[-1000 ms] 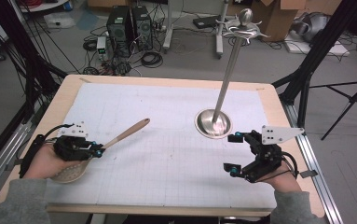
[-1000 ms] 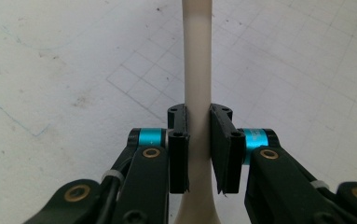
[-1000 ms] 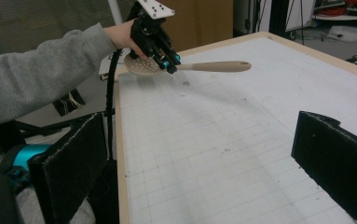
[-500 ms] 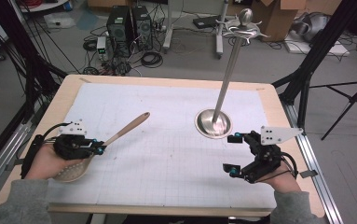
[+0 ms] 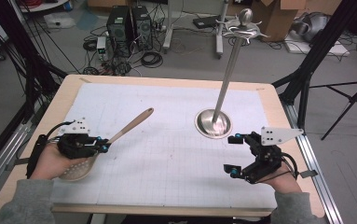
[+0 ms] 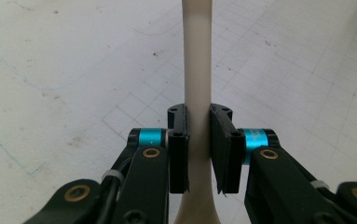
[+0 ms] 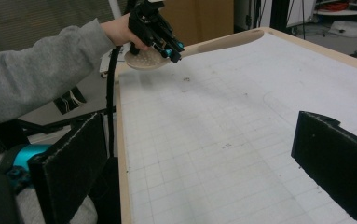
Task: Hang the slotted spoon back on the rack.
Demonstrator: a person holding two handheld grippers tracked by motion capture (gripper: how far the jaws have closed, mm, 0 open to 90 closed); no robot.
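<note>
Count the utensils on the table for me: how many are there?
1: a slotted spoon at the table's left side, its handle clamped in the left gripper. None are visible near the metal stand.

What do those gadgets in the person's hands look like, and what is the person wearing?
Both grippers, left and right, are black linkages with turquoise joints, brass-coloured screws and flat black pads. A pale drilled three-cornered plate tops each; black cables trail off. The sleeves are grey.

spoon (image 5: 120, 134) left on mat (image 5: 167, 177) | stand (image 5: 213, 123) right, behind
</note>
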